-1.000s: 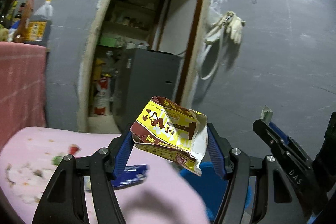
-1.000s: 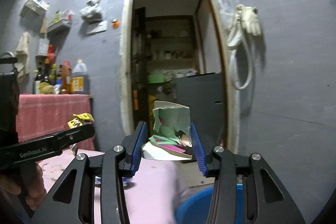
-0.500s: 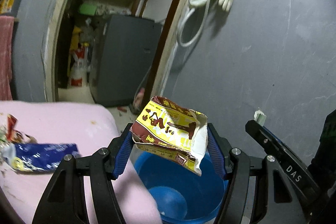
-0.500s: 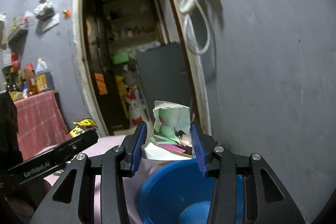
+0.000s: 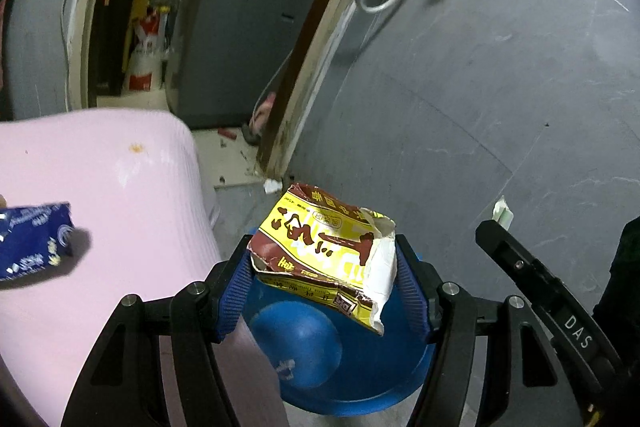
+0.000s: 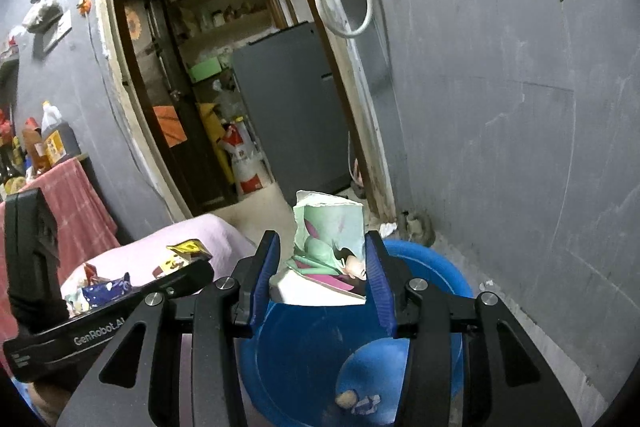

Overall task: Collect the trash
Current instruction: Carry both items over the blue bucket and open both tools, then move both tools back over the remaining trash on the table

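Left and right wrist views, both tongs loaded above the bin. We hold a torn yellow-and-brown snack wrapper [image 5: 326, 259] clamped between the pads of the left tongs [image 5: 324, 287], and a torn pale-green printed packet [image 6: 330, 251] gripped in the right tongs [image 6: 320, 279]; both hang over the blue plastic basin [image 6: 432, 267] on the floor beside the pink-covered counter [image 5: 100, 187]. Risks, as we judge them: the wrapper sits over the basin's near rim at the counter's edge, so release here could drop it on the rim or floor; light, crumpled film may cling to a pad or drift sideways; the two tongs are close together and could knock. More trash, a blue wrapper [image 5: 32, 241] among it, lies near the counter's left edge. Hidden or unclear: our tongs and their loads cover much of the basin; the small scraps on its floor [image 6: 356, 399] cannot be identified; print on both packets is unreadable; the blue wrapper is cut off at the frame's left edge
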